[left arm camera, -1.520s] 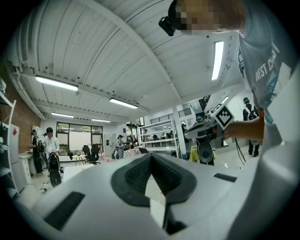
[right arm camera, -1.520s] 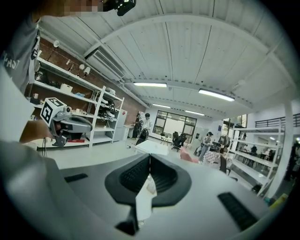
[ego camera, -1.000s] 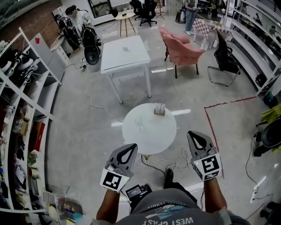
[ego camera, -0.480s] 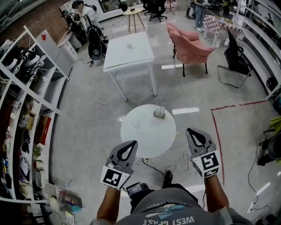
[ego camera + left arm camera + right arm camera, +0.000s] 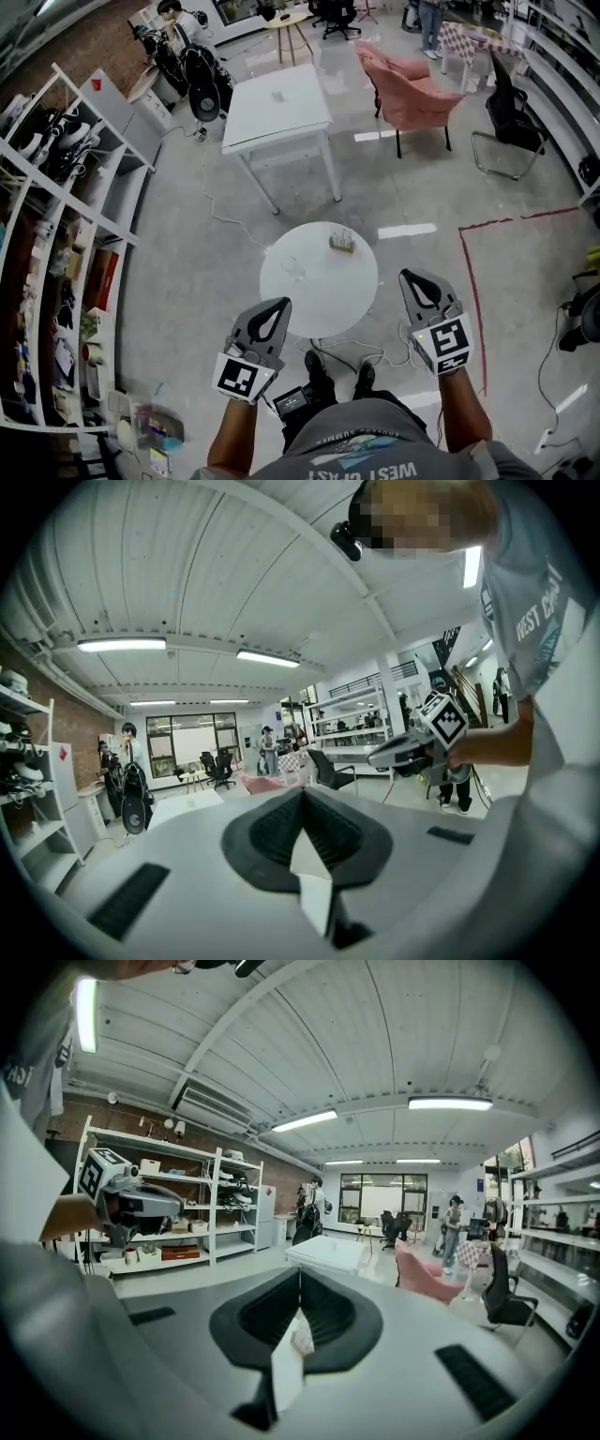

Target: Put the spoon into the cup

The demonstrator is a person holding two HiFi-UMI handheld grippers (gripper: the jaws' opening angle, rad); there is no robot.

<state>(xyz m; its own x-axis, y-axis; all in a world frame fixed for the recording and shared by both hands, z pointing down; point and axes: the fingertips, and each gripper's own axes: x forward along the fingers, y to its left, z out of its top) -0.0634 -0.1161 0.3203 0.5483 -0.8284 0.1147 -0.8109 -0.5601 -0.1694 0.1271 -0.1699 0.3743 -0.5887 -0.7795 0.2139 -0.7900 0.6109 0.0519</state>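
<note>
The left claw (image 5: 280,304) has its two grey jaws pressed together along a single seam with nothing between them, and its own view (image 5: 302,795) shows the same closed tip. The right claw (image 5: 411,276) is likewise fully closed and empty, its jaws meeting in a line in its own view (image 5: 300,1273). Each is carried in one of the person's hands, level with the other and well apart, both pointing ahead and only slightly downward; each claw shows in the other's view, the right one (image 5: 380,757) out to the side and the left one (image 5: 176,1209) in front of the shelving. Just beyond the tips stands a small round white worktop (image 5: 323,295), neither claw touching it. On it are two small things: a pale see-through vessel (image 5: 292,268), possibly the cup, near its left side, and a small grey-brown object (image 5: 341,241) near its far edge; no spoon can be made out at this size. Loose cables (image 5: 361,351) trail over the grey polished floor (image 5: 187,272) below. Further off are a white rectangular table (image 5: 277,108), a pink armchair (image 5: 412,92), a black office chair (image 5: 511,122), a red tape line (image 5: 473,281) and white open shelving (image 5: 66,220) to the left.
</note>
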